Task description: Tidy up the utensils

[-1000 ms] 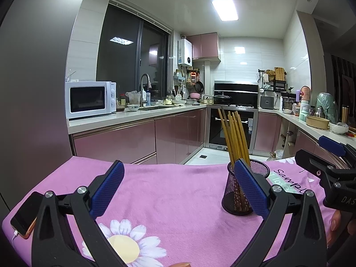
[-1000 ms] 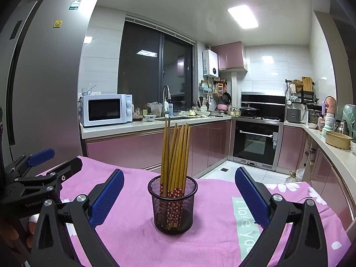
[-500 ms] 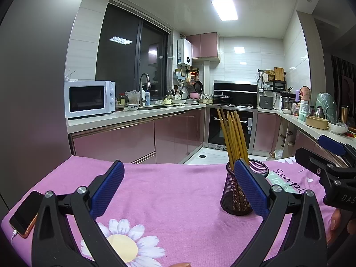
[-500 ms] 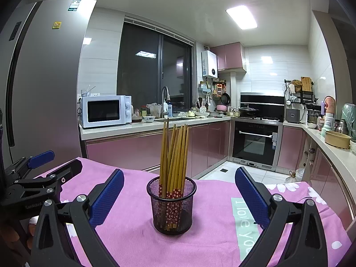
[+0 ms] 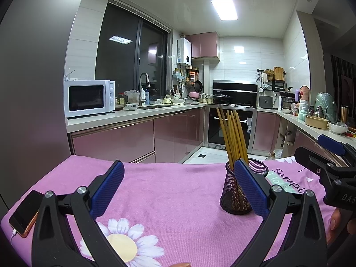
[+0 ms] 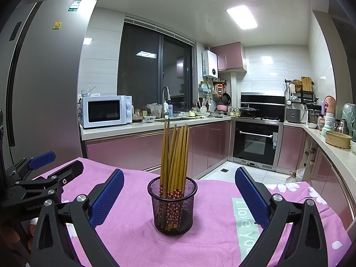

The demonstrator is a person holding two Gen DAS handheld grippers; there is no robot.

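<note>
A black mesh cup (image 6: 172, 207) stands upright on the pink tablecloth (image 6: 211, 240), holding several wooden chopsticks (image 6: 175, 151) that lean together. The right gripper (image 6: 178, 191) is open and empty, its blue pads either side of the cup and nearer the camera. In the left wrist view the cup (image 5: 233, 191) with chopsticks (image 5: 232, 138) sits to the right, partly behind the right pad. The left gripper (image 5: 178, 184) is open and empty over bare cloth. Each gripper shows at the edge of the other's view, the right gripper (image 5: 329, 155) and the left gripper (image 6: 51, 162).
A phone (image 5: 24, 213) on a cable lies at the table's left edge. A grey fridge (image 6: 44, 89) stands at the left. Beyond the table are pink kitchen cabinets (image 6: 133, 151), a microwave (image 6: 104, 111) and an oven (image 6: 255, 142).
Both views have shifted very slightly; the cup sits a touch further left in each. Both grippers stay open and empty.
</note>
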